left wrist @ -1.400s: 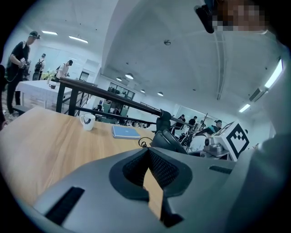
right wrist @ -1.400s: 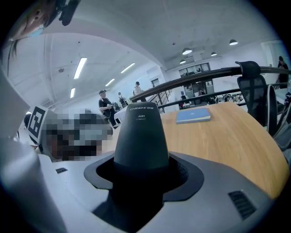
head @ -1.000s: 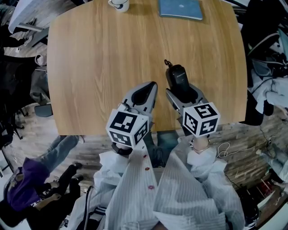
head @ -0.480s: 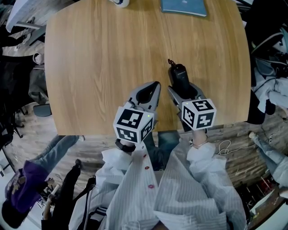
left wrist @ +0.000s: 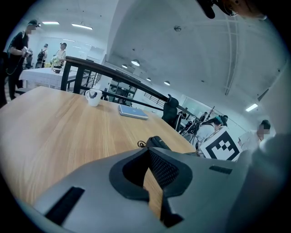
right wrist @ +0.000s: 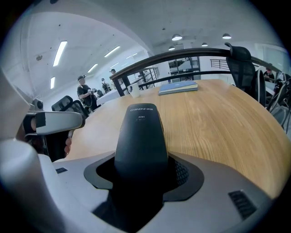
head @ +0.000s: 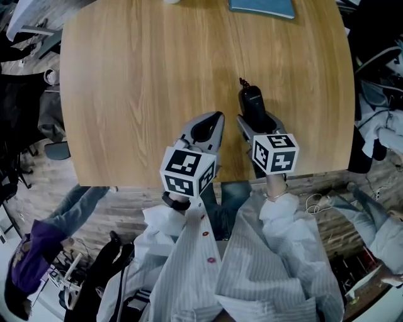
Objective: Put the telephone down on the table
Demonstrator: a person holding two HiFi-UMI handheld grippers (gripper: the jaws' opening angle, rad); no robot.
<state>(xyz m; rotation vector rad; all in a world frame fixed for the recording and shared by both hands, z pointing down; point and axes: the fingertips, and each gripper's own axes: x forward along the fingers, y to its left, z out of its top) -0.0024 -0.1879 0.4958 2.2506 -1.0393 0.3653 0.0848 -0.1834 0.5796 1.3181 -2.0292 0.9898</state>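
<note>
The black telephone handset sticks forward out of my right gripper, which is shut on its lower half. It is over the near right part of the wooden table; whether it touches the top I cannot tell. In the right gripper view the telephone fills the middle, clamped in the right gripper. My left gripper is beside it on the left, shut on nothing. From the left gripper view the left gripper has its pads together, and the telephone shows just beyond.
A blue book lies at the table's far edge, and a white mug stands to its left. A black office chair is at the far right side. People and clutter stand on the floor to the left.
Both grippers have kept their places by the table's near edge, and the right one still holds the telephone. The view has tipped a little, and a person at the lower left has moved.
</note>
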